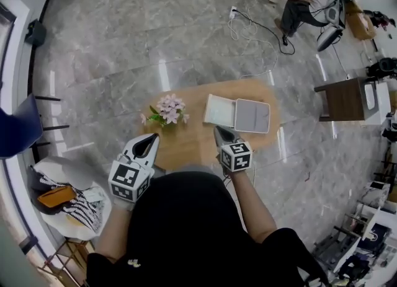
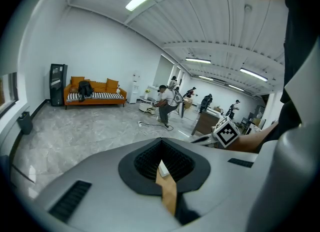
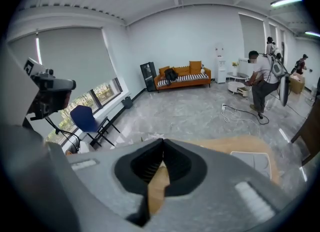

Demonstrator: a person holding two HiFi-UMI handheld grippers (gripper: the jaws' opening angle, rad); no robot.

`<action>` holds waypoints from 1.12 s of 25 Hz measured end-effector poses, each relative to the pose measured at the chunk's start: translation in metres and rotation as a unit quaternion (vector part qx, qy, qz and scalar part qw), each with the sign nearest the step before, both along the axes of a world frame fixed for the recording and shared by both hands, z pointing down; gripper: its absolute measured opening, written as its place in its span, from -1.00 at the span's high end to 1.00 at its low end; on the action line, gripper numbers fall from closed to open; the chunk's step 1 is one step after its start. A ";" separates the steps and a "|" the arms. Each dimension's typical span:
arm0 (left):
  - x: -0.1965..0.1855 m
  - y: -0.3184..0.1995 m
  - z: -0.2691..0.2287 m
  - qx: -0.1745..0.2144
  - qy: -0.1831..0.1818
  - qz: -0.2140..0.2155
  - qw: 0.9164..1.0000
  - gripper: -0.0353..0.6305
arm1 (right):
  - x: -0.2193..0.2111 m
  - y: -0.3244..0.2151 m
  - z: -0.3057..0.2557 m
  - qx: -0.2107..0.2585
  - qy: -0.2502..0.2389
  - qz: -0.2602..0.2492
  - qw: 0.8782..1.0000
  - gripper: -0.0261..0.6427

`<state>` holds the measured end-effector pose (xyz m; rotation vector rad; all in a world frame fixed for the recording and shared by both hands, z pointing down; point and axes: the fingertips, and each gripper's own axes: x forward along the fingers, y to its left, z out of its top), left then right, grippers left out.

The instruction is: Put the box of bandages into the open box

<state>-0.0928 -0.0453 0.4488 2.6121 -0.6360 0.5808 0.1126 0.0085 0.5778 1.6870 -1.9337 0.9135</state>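
Left gripper (image 1: 152, 137): jaws clenched, pads meeting, nothing between them. It is held over the near edge of the wooden table (image 1: 186, 143).

Right gripper (image 1: 219, 131): jaws pressed fully together and empty, tips angled down toward the table.

Open box (image 1: 253, 118): lies flat on the table just ahead of the right gripper's tips and a little to its right, apart from them. Its pale half is on the side toward the left gripper and its grey half on the far side.

Box of bandages: cannot be told apart in any view.

Pink flowers (image 1: 169, 110): on the table ahead of the left gripper's tips, between the two grippers' lines.

Markings: each marker cube (image 1: 236, 155) carries black-and-white square patterns. No lettering is legible on either box.
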 end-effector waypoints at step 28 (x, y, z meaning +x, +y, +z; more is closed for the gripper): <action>0.006 -0.026 -0.074 0.048 0.075 0.057 0.994 0.86 | -0.060 -0.007 -0.228 0.227 0.029 -0.017 0.973 0.93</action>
